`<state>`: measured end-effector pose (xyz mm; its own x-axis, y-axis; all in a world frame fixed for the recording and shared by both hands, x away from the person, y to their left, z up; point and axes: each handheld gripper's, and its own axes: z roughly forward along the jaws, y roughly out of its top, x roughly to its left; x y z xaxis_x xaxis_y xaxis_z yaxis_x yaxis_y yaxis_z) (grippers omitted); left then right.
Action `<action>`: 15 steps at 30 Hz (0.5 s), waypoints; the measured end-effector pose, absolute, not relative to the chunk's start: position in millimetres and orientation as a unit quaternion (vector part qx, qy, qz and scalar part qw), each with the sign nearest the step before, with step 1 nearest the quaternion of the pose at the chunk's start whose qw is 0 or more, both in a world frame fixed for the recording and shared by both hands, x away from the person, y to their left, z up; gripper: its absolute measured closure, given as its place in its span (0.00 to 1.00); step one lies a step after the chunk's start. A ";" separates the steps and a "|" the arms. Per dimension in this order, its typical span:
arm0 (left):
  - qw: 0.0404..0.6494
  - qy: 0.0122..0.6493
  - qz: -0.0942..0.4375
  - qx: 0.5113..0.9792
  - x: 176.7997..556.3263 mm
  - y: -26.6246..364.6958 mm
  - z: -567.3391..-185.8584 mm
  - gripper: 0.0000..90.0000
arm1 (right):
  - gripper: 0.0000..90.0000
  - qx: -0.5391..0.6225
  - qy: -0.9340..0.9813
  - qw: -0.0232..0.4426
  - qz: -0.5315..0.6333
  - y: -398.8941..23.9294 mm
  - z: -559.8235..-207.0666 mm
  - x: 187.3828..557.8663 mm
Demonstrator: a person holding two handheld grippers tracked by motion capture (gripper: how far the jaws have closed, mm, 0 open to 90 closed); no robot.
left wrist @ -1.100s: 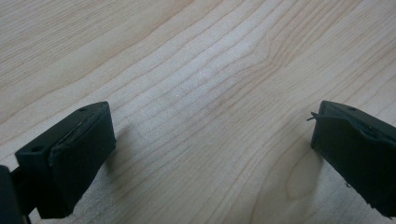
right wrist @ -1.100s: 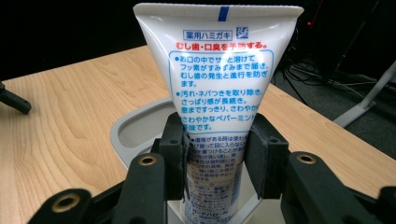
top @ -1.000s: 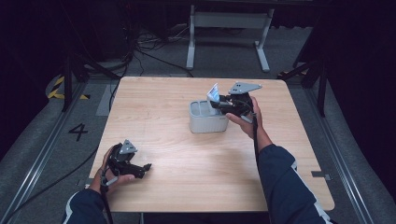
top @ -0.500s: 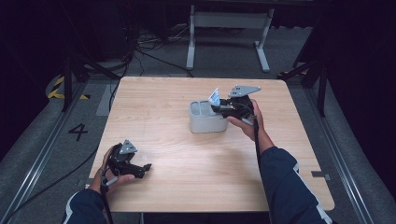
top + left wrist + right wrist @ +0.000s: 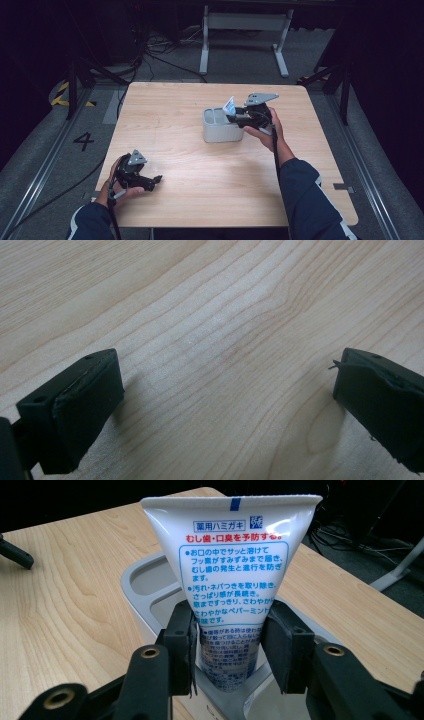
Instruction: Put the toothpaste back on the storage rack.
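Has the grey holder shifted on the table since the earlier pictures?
No. The grey holder sits at the same spot relative to the table's far edge, with the toothpaste tube standing in it.

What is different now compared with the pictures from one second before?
Little moved. The right gripper has just been opening its jaws slightly, with the toothpaste tube between them, standing in the grey holder. Both hands, the left gripper, holder and table stayed where they were.
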<state>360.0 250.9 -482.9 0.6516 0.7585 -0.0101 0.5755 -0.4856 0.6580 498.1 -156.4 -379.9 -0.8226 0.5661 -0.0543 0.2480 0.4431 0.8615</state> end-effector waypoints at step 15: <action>0.321 0.389 0.144 0.852 360.0 251.3 -482.8 0.00 | 0.60 0.245 0.820 0.167 0.489 -159.4 -372.8 493.3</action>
<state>360.0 251.3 -482.8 0.6558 0.7549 -0.0051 0.5709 -0.4915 0.6577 493.3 -159.4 -372.8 -0.8245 0.5649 -0.0336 0.2388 0.4011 0.8844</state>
